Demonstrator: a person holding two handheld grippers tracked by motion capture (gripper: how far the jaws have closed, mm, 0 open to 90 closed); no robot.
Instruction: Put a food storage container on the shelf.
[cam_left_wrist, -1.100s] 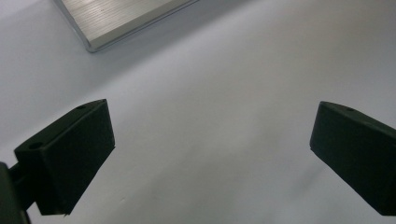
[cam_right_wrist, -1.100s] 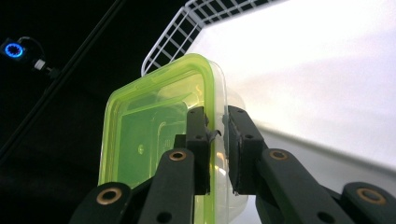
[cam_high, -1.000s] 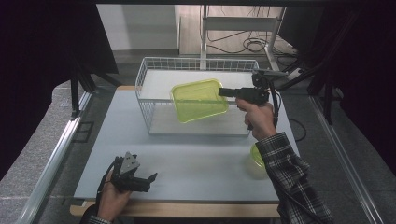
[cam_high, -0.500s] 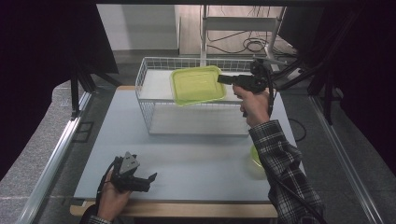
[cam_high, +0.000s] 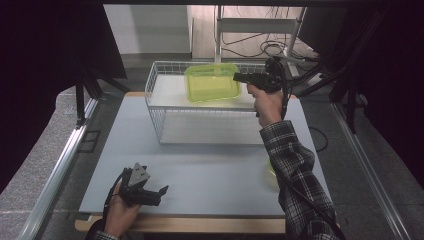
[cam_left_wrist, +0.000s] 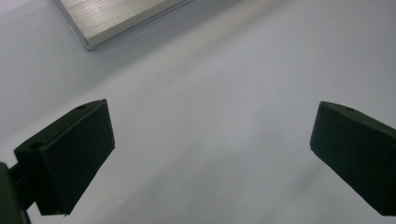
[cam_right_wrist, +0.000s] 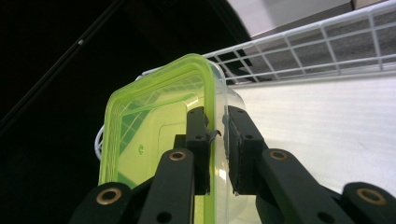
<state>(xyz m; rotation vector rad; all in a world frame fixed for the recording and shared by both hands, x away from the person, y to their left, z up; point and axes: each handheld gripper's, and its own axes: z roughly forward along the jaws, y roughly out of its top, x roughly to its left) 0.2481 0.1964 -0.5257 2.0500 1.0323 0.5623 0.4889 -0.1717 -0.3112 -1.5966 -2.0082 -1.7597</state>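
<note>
- Across the middle of the high view, your grey table (cam_high: 210, 165) carries the white wire basket (cam_high: 165, 117) at its far end, in the upper centre of the frame.
- Above the basket's far half, the green container (cam_high: 211, 82) hangs tilted, its open side facing the camera; it does not rest on the basket floor.
- At the upper right of centre, your right gripper (cam_high: 239, 77) holds that container by its right-hand wall. In the right gripper view the jaws stand narrow, pinching the clear wall and green rim between the pads (cam_right_wrist: 198, 140).
- At the lower left, your left gripper (cam_high: 159, 192) lies idle near the table's front edge, jaws wide with nothing between them.
- My reading: you are carrying the container over the basket, so the next move calls for lowering it level onto the basket floor before letting go.
- Behind your right sleeve (cam_high: 295, 170), a green thing (cam_high: 270, 169) on the table is mostly covered; I cannot tell what it is.
</note>
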